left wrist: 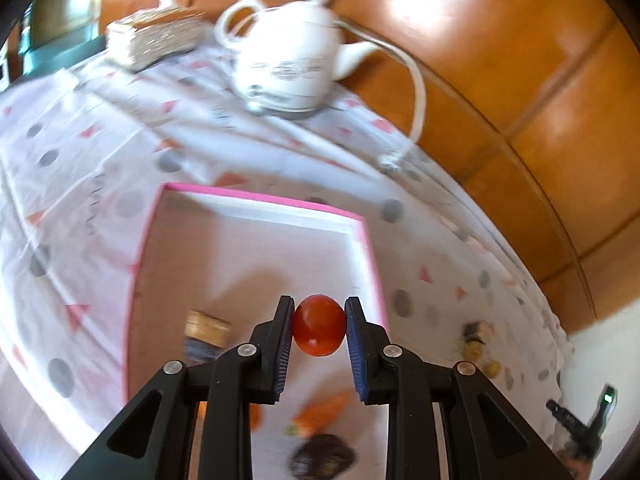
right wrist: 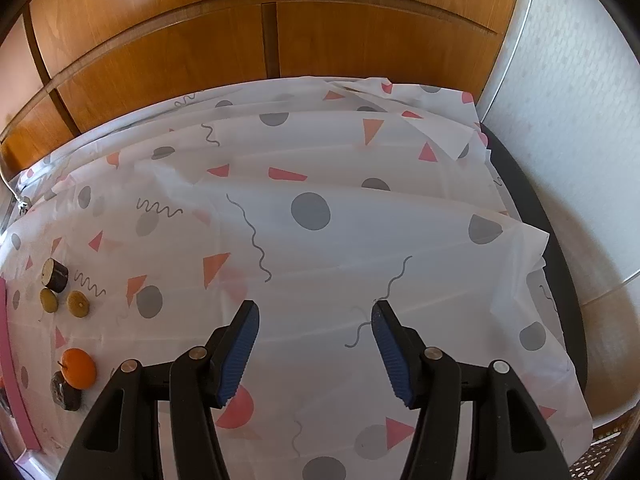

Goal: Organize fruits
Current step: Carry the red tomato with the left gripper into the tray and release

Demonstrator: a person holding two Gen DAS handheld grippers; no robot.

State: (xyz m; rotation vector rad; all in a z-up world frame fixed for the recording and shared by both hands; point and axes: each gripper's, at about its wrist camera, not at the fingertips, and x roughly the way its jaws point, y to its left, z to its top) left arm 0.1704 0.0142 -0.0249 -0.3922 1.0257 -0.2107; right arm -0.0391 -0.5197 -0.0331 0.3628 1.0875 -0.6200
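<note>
My left gripper (left wrist: 319,326) is shut on a red tomato (left wrist: 319,325) and holds it above a pink-rimmed white tray (left wrist: 256,240). In the tray lie a brown-and-dark block (left wrist: 207,334), a carrot (left wrist: 320,412) and a dark lump (left wrist: 322,458), all blurred. My right gripper (right wrist: 315,312) is open and empty over the patterned tablecloth (right wrist: 320,240). At its far left lie an orange (right wrist: 79,367), a dark piece (right wrist: 66,394), two yellowish slices (right wrist: 78,303) and a dark cylinder (right wrist: 55,275).
A white teapot (left wrist: 288,68) with a white cord (left wrist: 418,92) stands at the back of the table, a woven tissue box (left wrist: 154,36) to its left. Wooden cabinet panels (right wrist: 240,40) rise behind. The tray's pink edge (right wrist: 12,360) shows at the right view's left.
</note>
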